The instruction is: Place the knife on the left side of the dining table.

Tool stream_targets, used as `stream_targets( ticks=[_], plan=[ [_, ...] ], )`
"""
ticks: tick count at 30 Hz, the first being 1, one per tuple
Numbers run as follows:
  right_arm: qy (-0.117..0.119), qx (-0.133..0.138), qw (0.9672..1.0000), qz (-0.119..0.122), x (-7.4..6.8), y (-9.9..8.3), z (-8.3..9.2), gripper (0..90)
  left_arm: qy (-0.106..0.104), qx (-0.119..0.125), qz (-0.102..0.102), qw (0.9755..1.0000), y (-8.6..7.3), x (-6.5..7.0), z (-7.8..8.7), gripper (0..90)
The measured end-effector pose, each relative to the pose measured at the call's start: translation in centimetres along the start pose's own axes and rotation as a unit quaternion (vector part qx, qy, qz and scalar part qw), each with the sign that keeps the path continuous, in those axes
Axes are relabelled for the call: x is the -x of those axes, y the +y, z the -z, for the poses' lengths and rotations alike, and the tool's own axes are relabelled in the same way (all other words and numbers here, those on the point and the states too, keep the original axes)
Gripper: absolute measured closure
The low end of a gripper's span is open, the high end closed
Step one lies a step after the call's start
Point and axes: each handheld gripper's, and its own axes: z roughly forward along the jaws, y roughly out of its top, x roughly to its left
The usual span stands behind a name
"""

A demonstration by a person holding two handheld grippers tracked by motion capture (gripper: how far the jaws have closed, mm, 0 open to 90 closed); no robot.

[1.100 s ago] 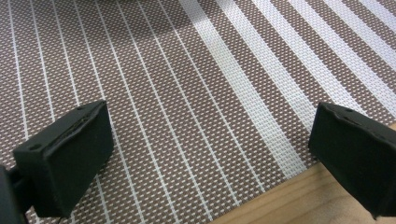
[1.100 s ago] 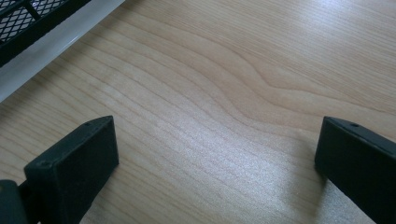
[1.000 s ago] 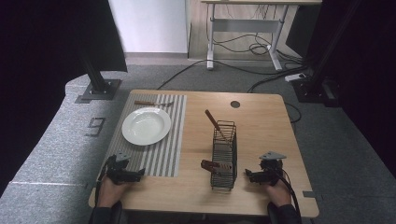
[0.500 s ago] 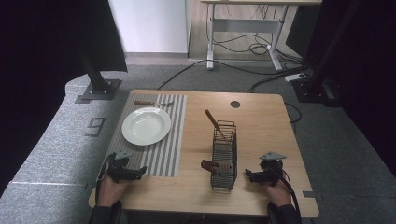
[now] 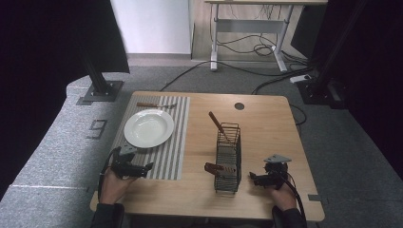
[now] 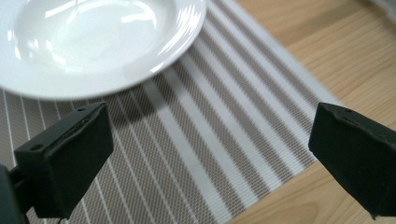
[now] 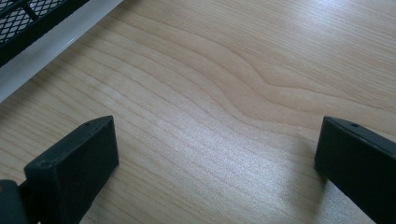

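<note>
While both hands rest near the table's [image 5: 199,118] front edge, neither tool holds anything, which suggests a pause ahead of a reach. Places are given relative to the wire basket [image 5: 227,159], which stands upright on bare wood toward the front.

Well to the left of the basket, the left gripper [image 5: 138,167] hovers low over the front part of a striped placemat [image 5: 176,142], jaws spread wide and empty. Its own view shows the mat's stripes between the jaws, with the rim of a white plate [image 6: 93,42] just beyond. The plate sits on the mat, empty, probably where cutlery is meant to go. Behind the plate, a wooden-handled utensil [image 5: 154,105] lies flat on the mat's far end.

Inside the basket, one wooden handle [image 5: 218,124] leans up and out to the left; another [image 5: 214,167] pokes out low on its left side.

Just right of the basket, the right gripper [image 5: 256,179] rests over bare wood, jaws likewise released.
</note>
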Motion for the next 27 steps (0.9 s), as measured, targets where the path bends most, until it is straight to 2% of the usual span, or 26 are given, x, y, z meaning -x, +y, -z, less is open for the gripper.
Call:
stream_targets(
  ticks=[7,9,11,16,20,22,27],
  plan=[
    [0.0,0.0,1.0,0.0,0.0,0.0,0.0,0.0,-0.007,0.001,-0.016,0.9998,2.1,0.9,0.1,0.0],
    [-0.001,0.0,1.0,-0.001,0.0,0.0,0.0,0.0,-0.01,0.001,-0.022,0.9997,3.3,1.3,0.2,0.0],
    [-0.001,0.0,1.0,-0.001,0.0,0.0,0.0,0.0,-0.015,0.001,-0.02,0.9997,4.0,1.6,0.2,0.0],
    [-0.001,0.0,1.0,-0.002,0.0,0.0,0.0,0.0,-0.015,-0.007,-0.027,0.9995,5.4,2.1,-0.1,0.0],
    [-0.001,0.0,1.0,-0.001,0.0,0.0,0.0,0.0,-0.02,-0.002,-0.028,0.9994,7.1,2.9,-0.3,0.0],
    [-0.001,0.0,1.0,-0.001,0.0,0.0,0.0,0.0,-0.022,-0.001,-0.029,0.9994,7.5,3.1,-0.3,0.0],
    [-0.001,0.0,1.0,-0.001,0.0,0.0,0.0,0.0,-0.026,0.0,-0.04,0.9988,9.6,4.1,-0.7,0.0]
  ],
)
